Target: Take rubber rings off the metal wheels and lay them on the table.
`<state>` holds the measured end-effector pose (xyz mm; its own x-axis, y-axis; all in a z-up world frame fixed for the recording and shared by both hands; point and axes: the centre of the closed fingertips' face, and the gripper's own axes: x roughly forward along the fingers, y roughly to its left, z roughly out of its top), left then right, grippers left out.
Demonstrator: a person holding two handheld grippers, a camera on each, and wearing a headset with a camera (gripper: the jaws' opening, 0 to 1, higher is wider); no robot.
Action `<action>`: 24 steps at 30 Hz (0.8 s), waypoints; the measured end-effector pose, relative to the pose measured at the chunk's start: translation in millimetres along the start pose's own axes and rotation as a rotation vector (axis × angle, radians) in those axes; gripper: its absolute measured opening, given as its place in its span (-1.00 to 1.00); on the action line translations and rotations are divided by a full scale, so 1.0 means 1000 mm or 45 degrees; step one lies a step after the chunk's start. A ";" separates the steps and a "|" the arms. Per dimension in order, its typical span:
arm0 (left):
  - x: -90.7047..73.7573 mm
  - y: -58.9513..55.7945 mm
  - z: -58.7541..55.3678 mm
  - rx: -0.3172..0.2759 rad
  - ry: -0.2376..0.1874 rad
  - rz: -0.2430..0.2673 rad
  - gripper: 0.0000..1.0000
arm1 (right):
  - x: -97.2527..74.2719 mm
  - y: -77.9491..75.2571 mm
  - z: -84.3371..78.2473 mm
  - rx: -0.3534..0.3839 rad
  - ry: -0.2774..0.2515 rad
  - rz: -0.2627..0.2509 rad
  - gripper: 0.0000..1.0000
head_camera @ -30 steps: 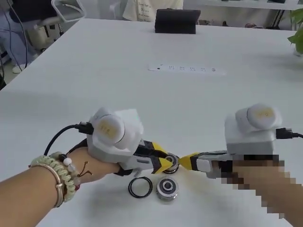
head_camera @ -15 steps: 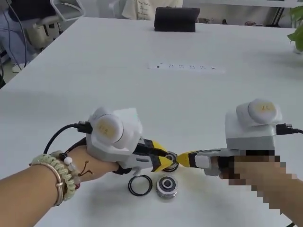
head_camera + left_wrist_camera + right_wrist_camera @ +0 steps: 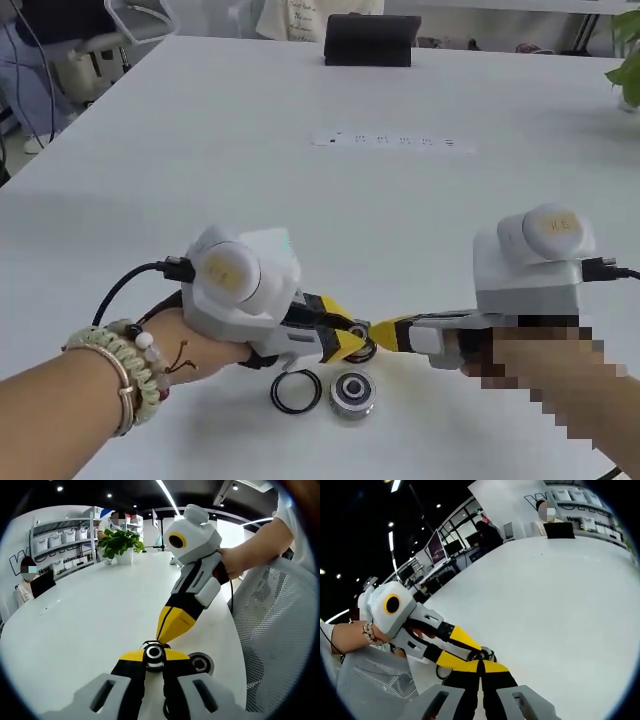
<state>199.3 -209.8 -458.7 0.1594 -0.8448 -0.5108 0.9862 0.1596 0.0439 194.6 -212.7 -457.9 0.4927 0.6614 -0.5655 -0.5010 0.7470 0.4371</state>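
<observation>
My left gripper (image 3: 350, 344) is shut on a small metal wheel (image 3: 362, 349) held just above the white table (image 3: 300, 180). In the left gripper view the wheel (image 3: 153, 652) sits between the yellow jaw tips, its black rubber ring around it. My right gripper (image 3: 379, 336) comes in from the right with its jaws together, the tip pinching the wheel's rim (image 3: 488, 655). Below them on the table lie a loose black rubber ring (image 3: 297, 391) and a bare metal wheel (image 3: 352, 392).
A white power strip (image 3: 390, 142) lies mid-table and a black stand (image 3: 367, 42) is at the far edge. A potted plant (image 3: 630, 70) stands at the right. A mesh chair back (image 3: 272, 630) is close behind the near table edge.
The right gripper has edged left until its tip meets the wheel held by the left gripper. The ring and bare wheel on the table have not moved.
</observation>
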 end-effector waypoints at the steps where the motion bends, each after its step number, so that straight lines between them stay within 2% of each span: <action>1: 0.000 0.000 0.000 -0.001 0.000 0.000 -0.86 | 0.000 0.000 0.000 -0.002 0.000 0.000 -1.00; 19: 0.000 0.001 0.001 -0.005 -0.005 0.000 -0.86 | 0.000 0.003 0.003 -0.022 -0.012 0.019 -1.00; 24: 0.001 0.001 0.001 -0.008 -0.008 0.000 -0.86 | -0.001 0.008 0.007 -0.029 -0.040 0.048 -1.00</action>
<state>200.1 -210.5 -458.4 0.1599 -0.8480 -0.5054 0.9859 0.1631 0.0383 195.3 -206.4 -448.8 0.4950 0.6913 -0.5264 -0.5357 0.7198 0.4415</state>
